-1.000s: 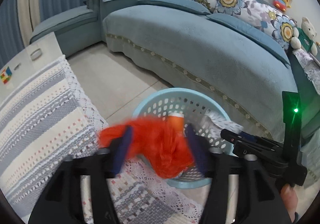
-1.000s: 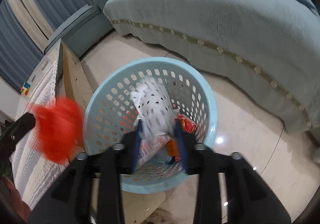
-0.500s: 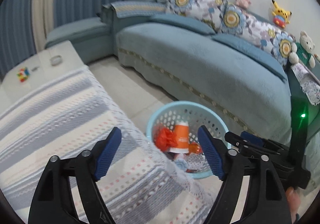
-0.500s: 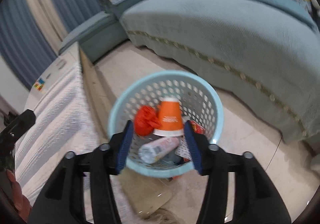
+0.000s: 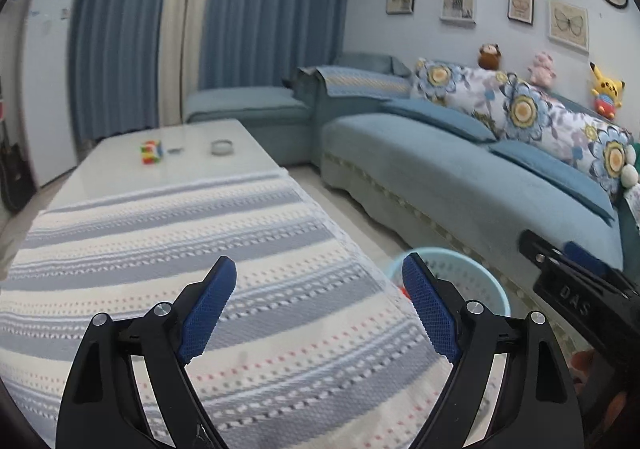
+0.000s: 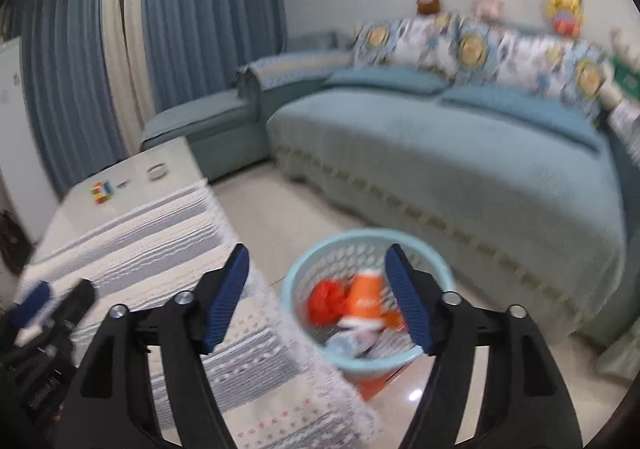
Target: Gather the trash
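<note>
Striped cloth on surface under my left tool, wide, empty. Right tool wide, empty, above basket w/ orange cup.

You are seeing only one readable mark: the raised letters "DAS" are showing on the black body of your right claw, at the right edge of the left wrist view. White lettering is sitting on the orange cup in the basket, but blur is making it unreadable.
</note>
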The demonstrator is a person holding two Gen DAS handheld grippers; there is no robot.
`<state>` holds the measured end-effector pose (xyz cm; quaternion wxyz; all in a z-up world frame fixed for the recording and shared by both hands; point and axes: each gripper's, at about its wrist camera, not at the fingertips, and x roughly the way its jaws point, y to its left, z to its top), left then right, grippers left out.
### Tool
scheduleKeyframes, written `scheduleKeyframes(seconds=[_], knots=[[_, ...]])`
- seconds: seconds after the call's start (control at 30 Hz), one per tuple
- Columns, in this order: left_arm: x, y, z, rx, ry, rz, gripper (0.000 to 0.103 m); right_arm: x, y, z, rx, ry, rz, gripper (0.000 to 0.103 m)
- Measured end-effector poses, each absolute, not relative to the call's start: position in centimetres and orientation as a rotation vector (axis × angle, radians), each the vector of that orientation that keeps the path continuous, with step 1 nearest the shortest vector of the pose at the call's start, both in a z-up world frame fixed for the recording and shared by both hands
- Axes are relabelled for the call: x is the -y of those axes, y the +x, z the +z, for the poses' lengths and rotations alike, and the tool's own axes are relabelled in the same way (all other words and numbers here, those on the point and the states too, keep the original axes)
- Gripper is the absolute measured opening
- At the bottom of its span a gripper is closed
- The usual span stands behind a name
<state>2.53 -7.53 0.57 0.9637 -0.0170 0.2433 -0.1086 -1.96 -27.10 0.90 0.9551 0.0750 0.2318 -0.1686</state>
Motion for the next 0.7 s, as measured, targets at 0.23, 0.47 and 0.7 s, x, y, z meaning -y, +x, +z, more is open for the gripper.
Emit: scheduleKeyframes(seconds=[0.23, 0.47, 0.7], knots=[[7.5, 2.2, 0.8, -0.447, 0.002, -0.140, 0.088, 25.8, -2.2, 0.2, -0.420, 0.095, -0.373, 0.068], [6.6, 2.2, 0.8, -0.443, -0.012, -0.129, 0.090, 25.8, -2.3, -0.1, -0.428, 0.100, -0.355, 0.068], [6.1, 2.2, 0.8, -0.449, -0.013, -0.103, 0.090, 25.2, -2.3, -0.2, -0.420, 0.081, -0.354, 0.068]])
